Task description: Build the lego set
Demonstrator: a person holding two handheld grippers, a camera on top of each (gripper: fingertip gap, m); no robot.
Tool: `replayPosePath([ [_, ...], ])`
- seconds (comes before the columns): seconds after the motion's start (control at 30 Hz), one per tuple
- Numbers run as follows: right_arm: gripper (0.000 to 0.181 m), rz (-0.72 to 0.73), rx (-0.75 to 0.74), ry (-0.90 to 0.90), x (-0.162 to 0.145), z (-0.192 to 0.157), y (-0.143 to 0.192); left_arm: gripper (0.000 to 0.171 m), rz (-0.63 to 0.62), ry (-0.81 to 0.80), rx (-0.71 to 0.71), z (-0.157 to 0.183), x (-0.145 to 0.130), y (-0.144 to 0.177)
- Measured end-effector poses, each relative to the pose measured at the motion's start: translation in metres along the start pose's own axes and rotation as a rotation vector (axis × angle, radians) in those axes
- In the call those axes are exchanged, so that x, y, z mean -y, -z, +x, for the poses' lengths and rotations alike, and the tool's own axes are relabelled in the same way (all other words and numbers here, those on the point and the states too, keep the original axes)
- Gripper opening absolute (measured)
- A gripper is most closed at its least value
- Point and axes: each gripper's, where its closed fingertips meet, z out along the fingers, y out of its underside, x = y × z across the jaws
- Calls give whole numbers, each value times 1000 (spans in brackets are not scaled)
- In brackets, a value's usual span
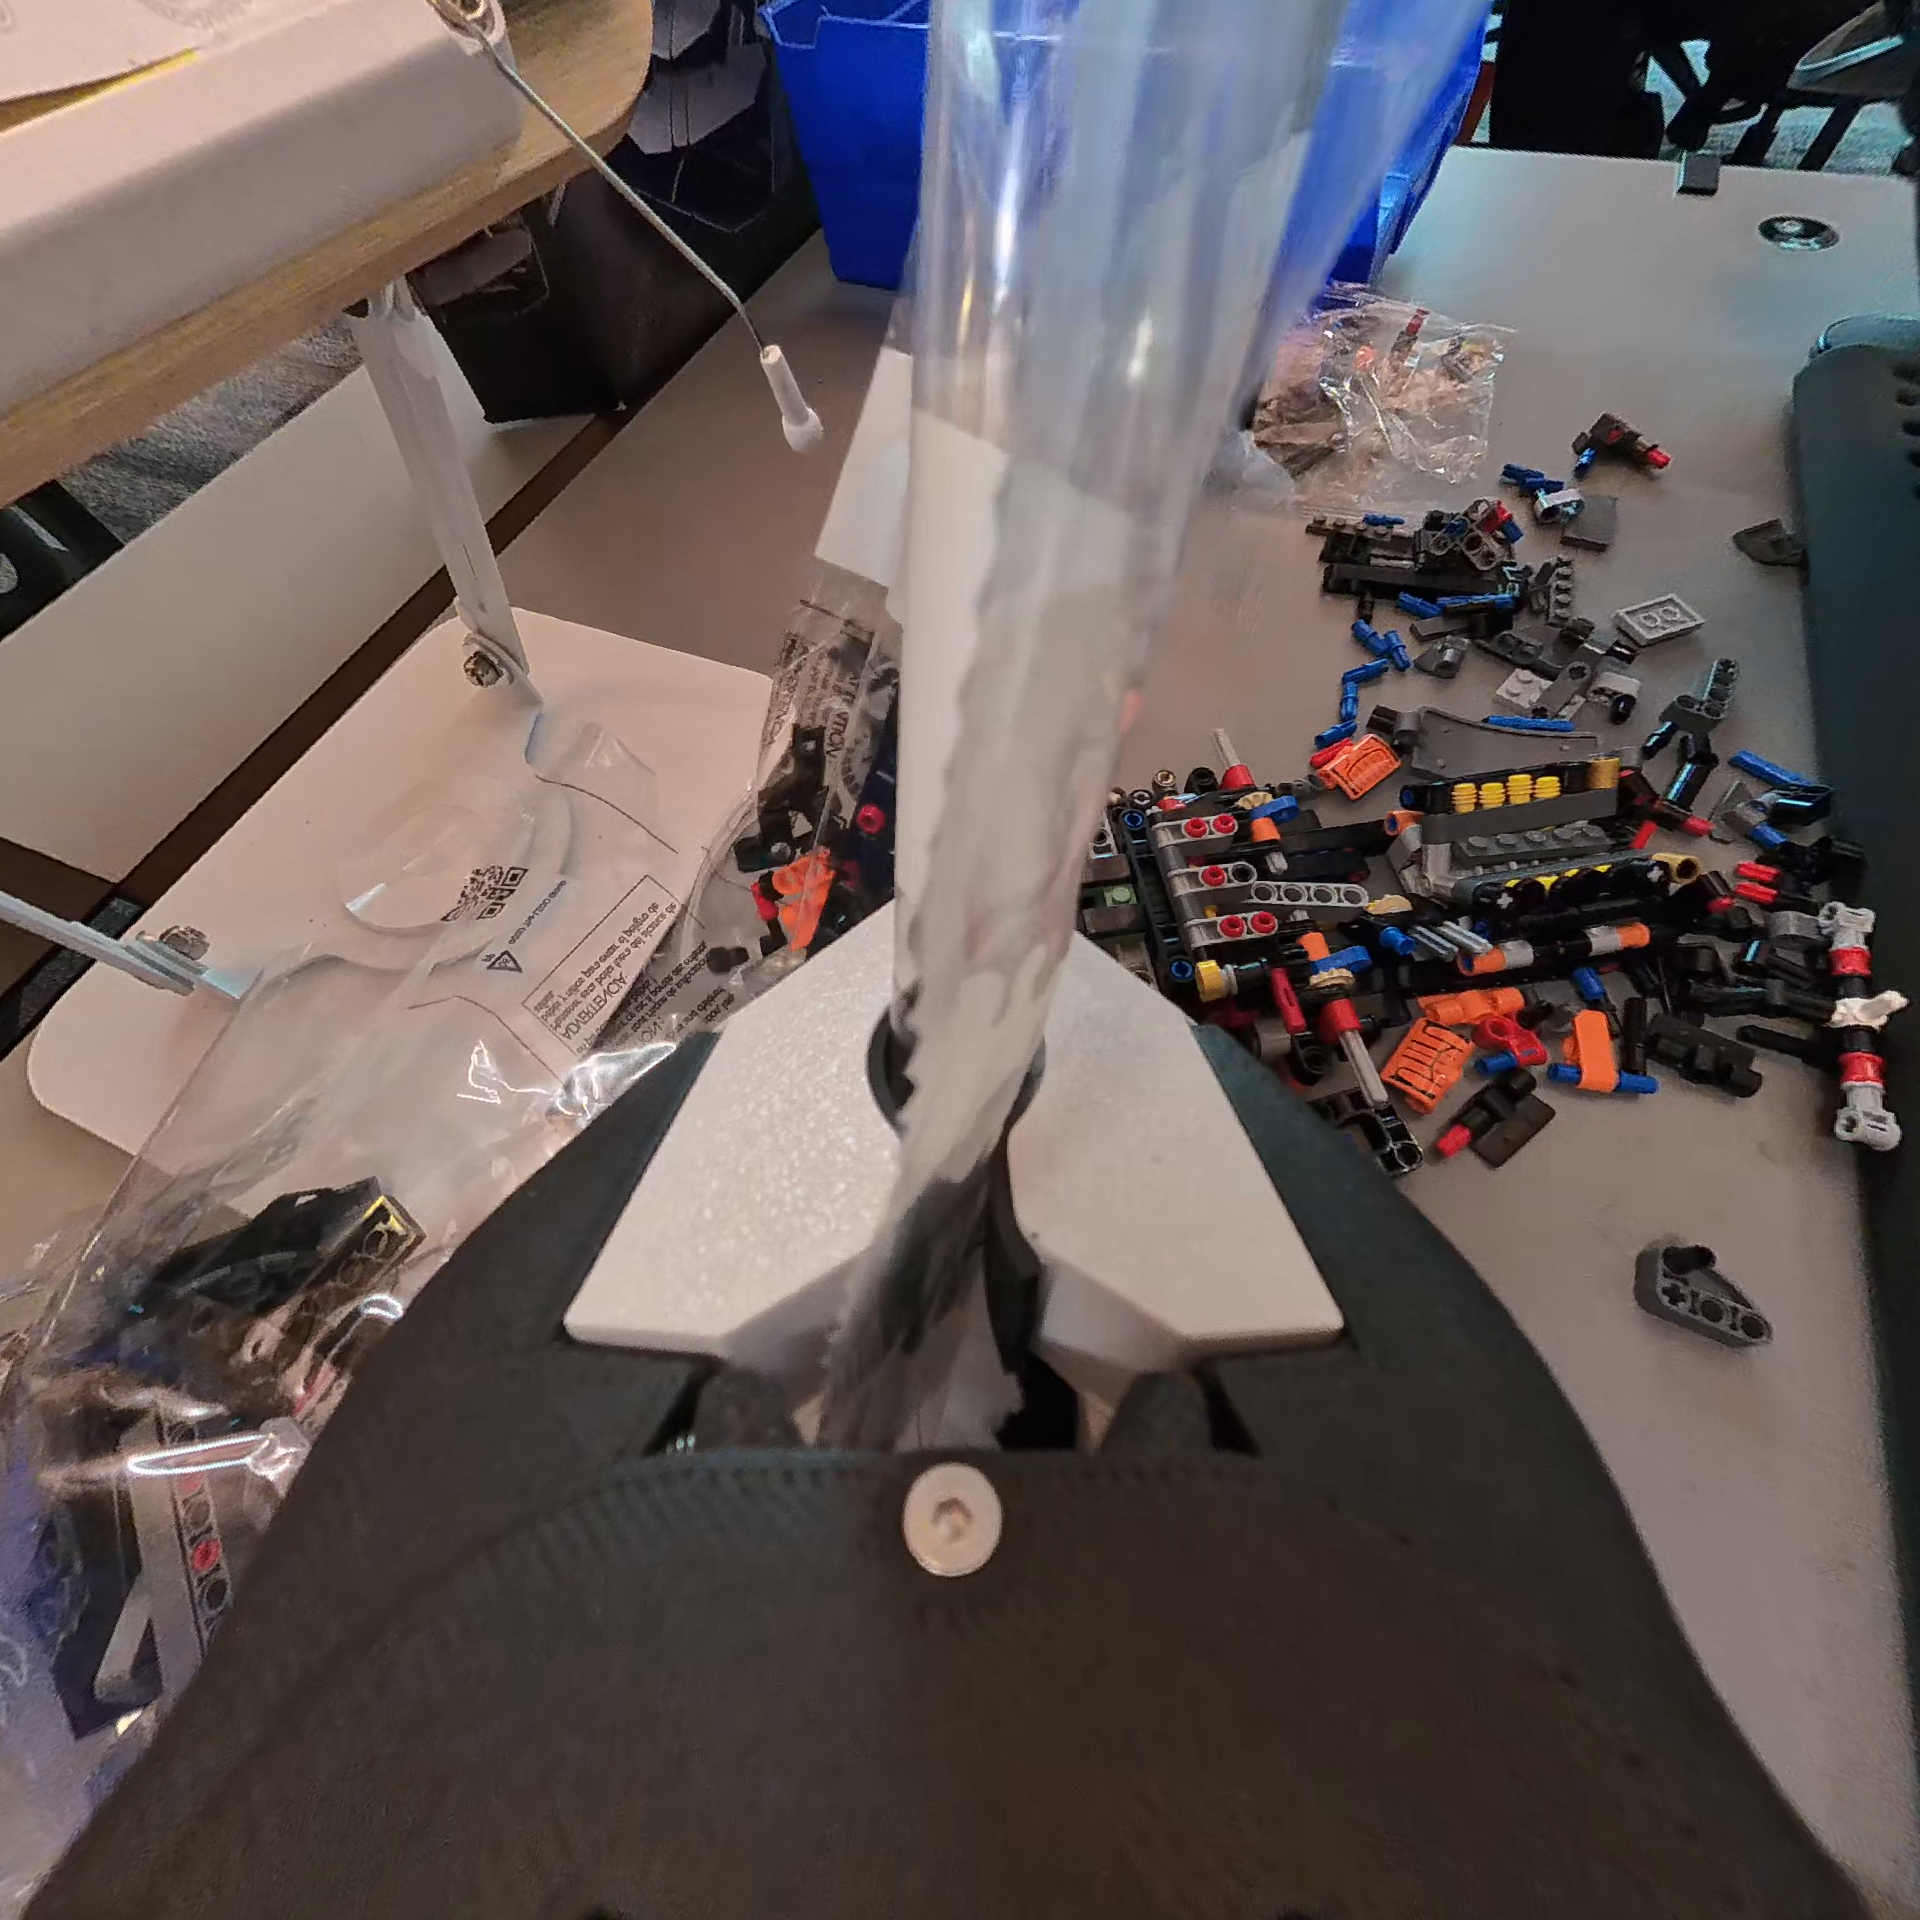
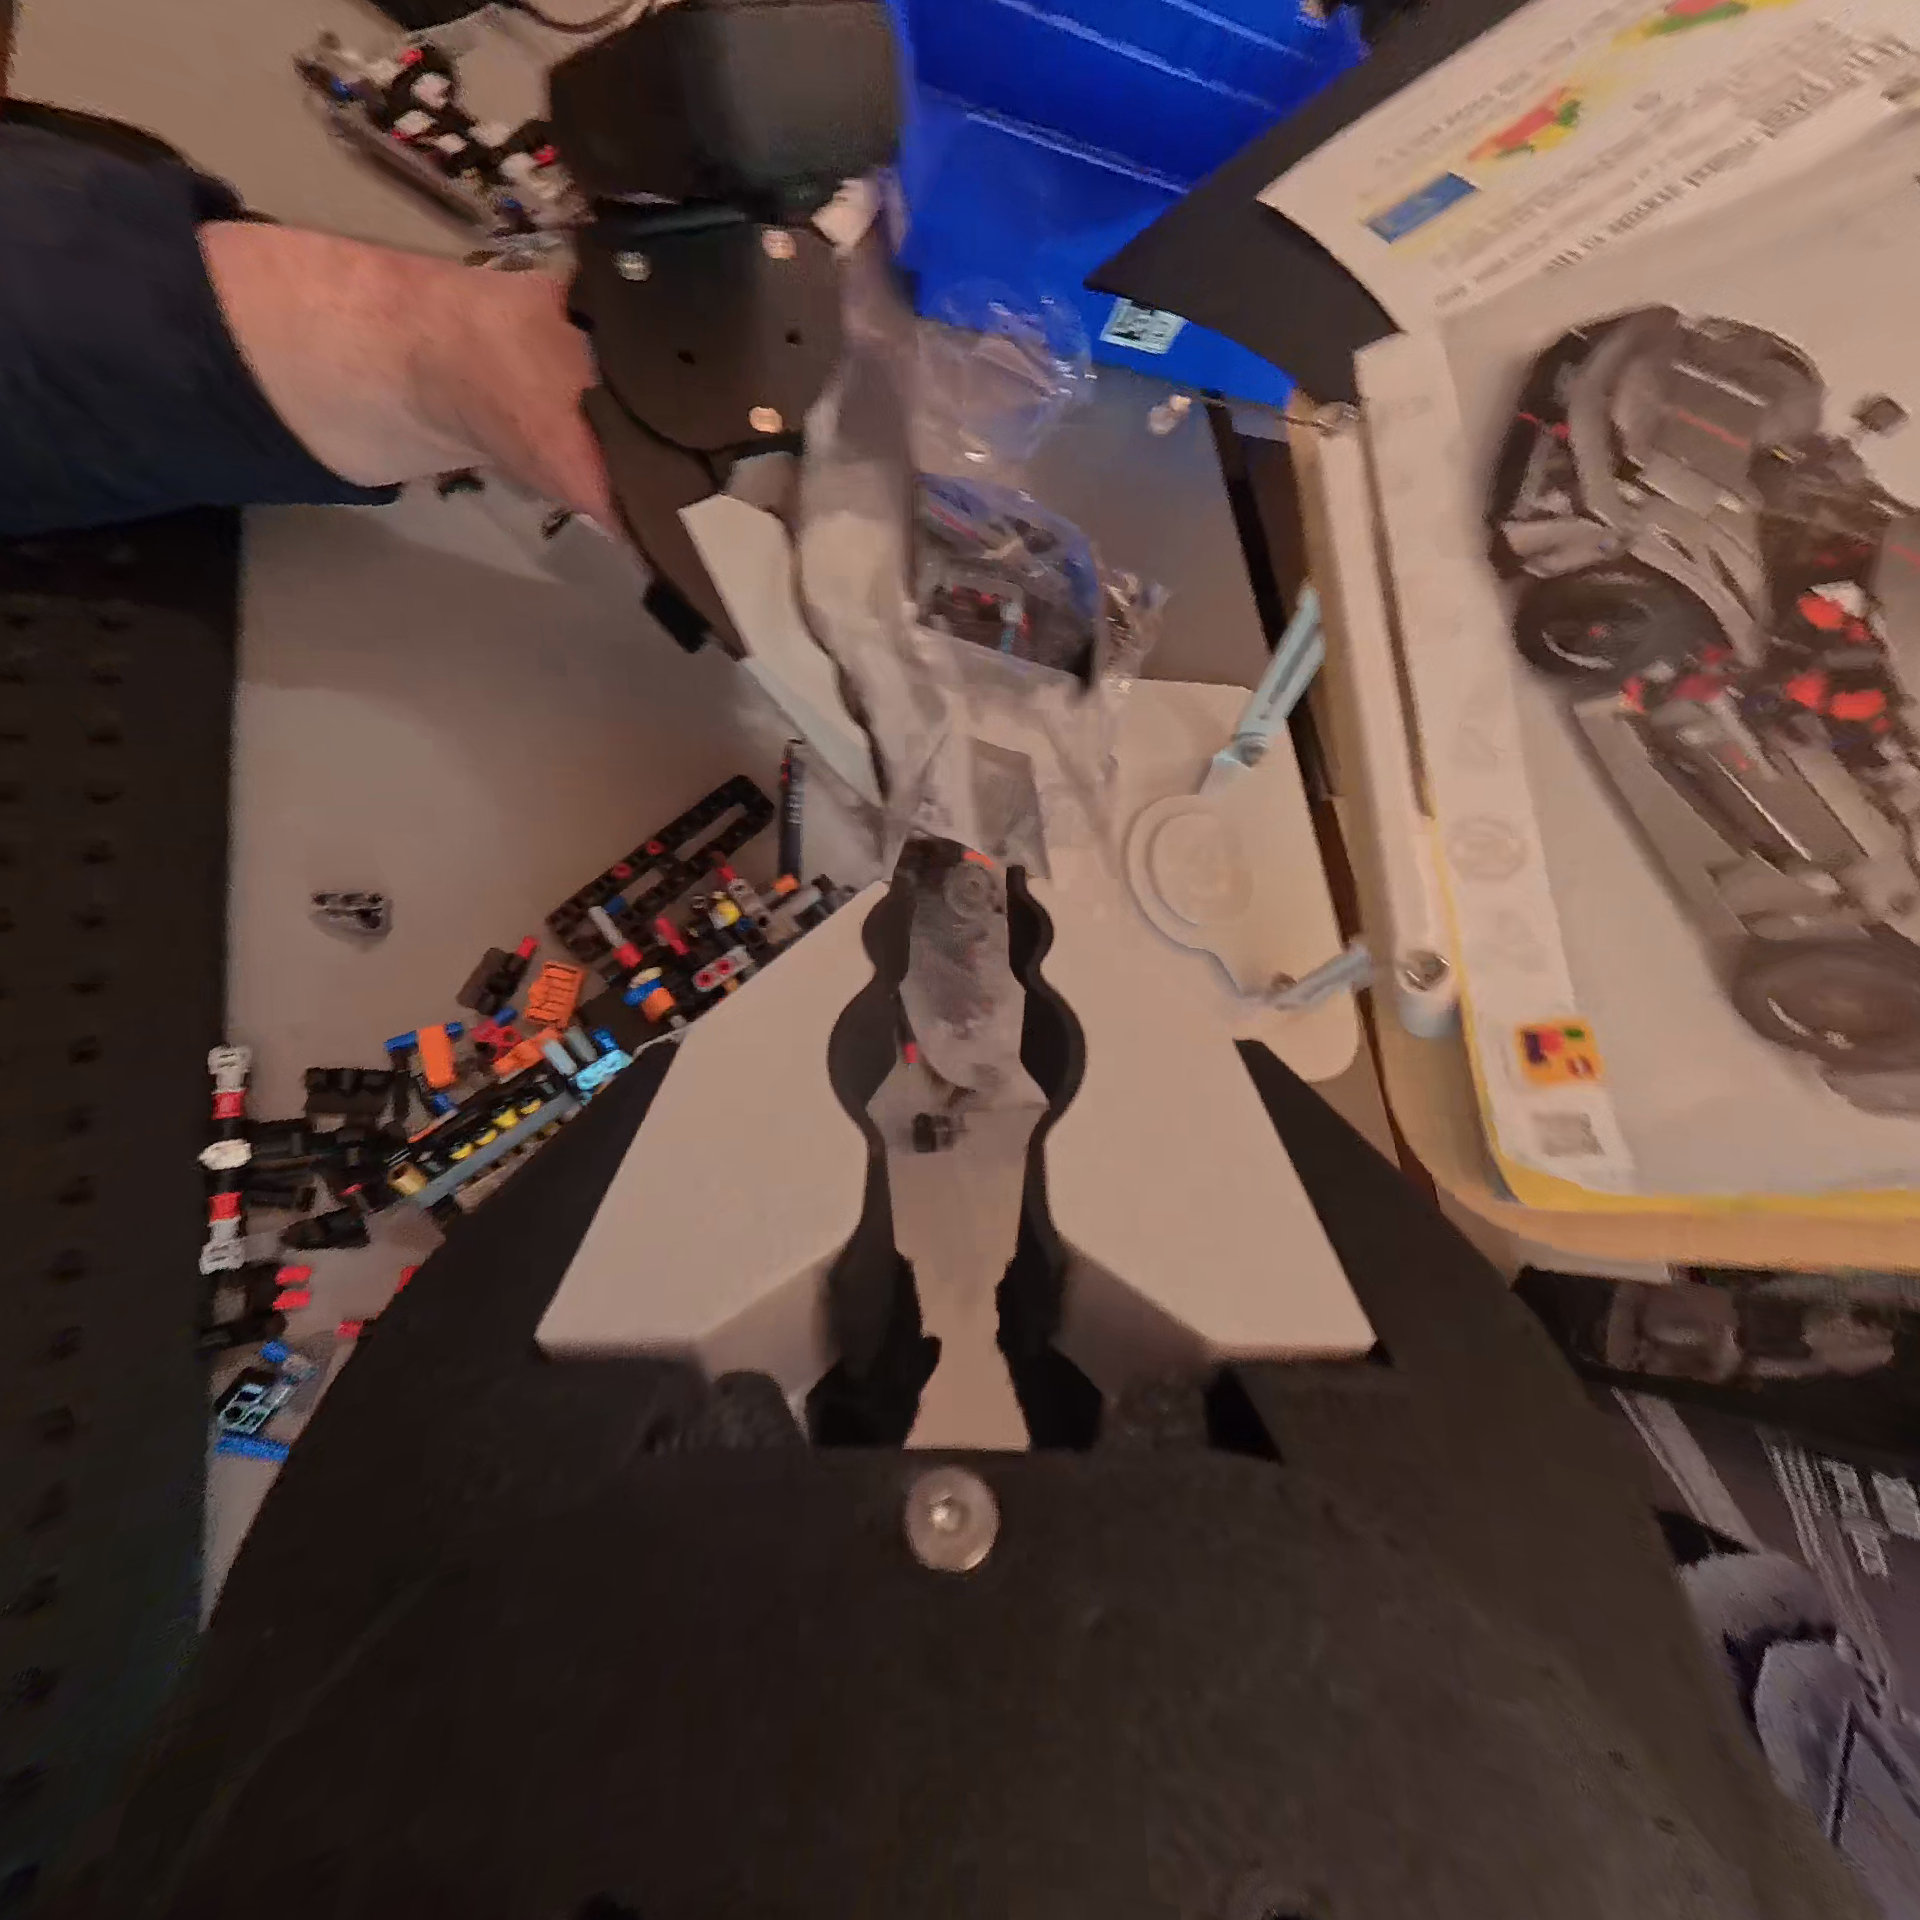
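- The counter (image 1: 1621,1455) fills the right half of my left wrist view, pale grey, with a blue bin (image 1: 862,135) at its far edge, top centre.
- An instruction booklet (image 2: 1621,727) showing a dark car sits on a stand at the right of my right wrist view.
- The loose lego pieces (image 1: 1507,904) are spread across the centre right of my left view, black, blue, orange and red, with a part-built frame among them.
- A clear plastic bag (image 1: 1049,582) rises up the middle of my left view; my left gripper (image 1: 961,1049) has its jaws clenched on it.
- My right gripper (image 2: 951,914) has its jaws nearly together around the bag's lower part at frame centre; whether they truly pinch it I cannot tell through the blur.
- More sealed bags of pieces (image 1: 197,1382) lie at the lower left of my left view.
- One grey lego piece (image 1: 1704,1294) lies apart, lower right.
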Motion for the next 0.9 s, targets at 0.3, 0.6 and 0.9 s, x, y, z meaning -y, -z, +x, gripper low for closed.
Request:
replayPosePath([
  [0.3, 9, -90, 208, 199, 4, -72, -29, 0, -36, -12, 2, 0, -7, -4],
  [0.6, 6, -145, 314, 218, -9, -97, -48, 0, -58, -16, 2, 1, -11, -8],
  [0.9, 6, -198, 392, 250, -23, -118, -59, 0, -78, -22, -1, 2, -15, -10],
])
